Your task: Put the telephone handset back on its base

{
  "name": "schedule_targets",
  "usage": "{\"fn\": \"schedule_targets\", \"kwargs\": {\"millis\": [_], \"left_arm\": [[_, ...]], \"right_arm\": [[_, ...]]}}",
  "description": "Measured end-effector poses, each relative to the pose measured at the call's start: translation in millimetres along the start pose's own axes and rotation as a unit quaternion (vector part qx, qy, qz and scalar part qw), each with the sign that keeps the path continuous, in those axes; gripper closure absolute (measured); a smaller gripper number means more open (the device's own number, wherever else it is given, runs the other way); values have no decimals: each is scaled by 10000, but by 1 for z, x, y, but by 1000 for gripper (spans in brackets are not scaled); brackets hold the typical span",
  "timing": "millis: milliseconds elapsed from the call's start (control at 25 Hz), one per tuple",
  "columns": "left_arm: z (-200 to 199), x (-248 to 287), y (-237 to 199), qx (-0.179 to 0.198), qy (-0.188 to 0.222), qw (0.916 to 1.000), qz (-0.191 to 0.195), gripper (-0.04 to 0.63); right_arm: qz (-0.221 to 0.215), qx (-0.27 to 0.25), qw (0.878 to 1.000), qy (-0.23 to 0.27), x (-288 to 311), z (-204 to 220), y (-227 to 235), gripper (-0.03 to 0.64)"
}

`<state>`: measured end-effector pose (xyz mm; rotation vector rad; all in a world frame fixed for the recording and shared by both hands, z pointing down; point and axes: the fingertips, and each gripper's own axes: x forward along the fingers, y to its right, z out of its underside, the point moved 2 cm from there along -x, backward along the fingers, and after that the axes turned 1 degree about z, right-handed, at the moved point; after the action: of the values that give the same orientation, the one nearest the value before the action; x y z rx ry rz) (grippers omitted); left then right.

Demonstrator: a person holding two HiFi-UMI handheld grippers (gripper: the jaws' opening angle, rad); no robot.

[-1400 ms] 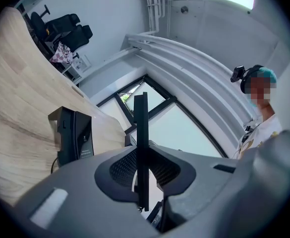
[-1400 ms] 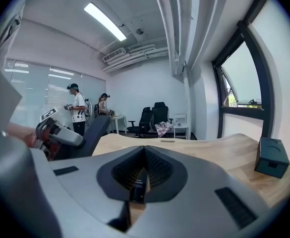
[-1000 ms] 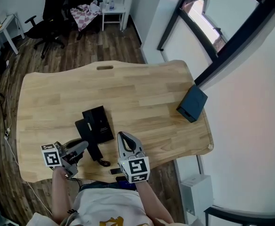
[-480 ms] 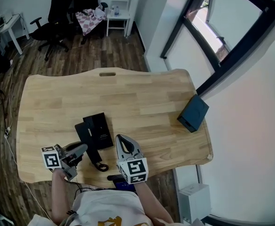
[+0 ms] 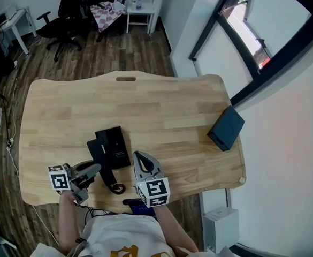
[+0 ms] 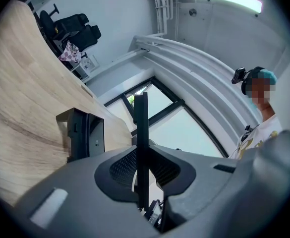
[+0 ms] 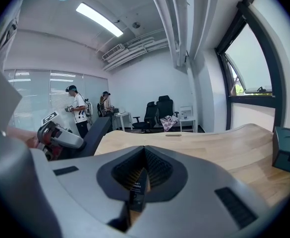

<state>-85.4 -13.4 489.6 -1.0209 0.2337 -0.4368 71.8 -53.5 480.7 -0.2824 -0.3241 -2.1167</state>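
The black telephone base lies flat on the wooden table near its front edge. The black handset sits along the base's left side, and its coiled cord curls toward me. My left gripper is shut on the handset's middle. In the left gripper view the handset is a thin dark strip rising from between the closed jaws. My right gripper hovers just right of the base, shut and empty. The right gripper view shows the handset as a dark bar at its left.
A dark teal box stands at the table's right edge by the window, also at the right of the right gripper view. Office chairs and a small white table stand beyond the far edge. Two people stand far off.
The head view has drifted a little. The grippers, handset and base keep the same places relative to each other.
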Motion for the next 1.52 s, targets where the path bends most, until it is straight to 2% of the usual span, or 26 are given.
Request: {"fn": "schedule_targets", "kwargs": {"millis": [240, 760, 1520], "left_arm": [[-2, 5, -21, -137, -39, 9999, -68, 525], [6, 13, -60, -421, -112, 9986, -301, 526], [10, 18, -102, -704, -220, 9964, -418, 525]], "right_arm": [[-57, -140, 9997, -208, 13, 7, 3, 611], [-224, -81, 9981, -572, 39, 33, 14, 611], [-327, -65, 9947, -974, 69, 58, 24, 611]]}}
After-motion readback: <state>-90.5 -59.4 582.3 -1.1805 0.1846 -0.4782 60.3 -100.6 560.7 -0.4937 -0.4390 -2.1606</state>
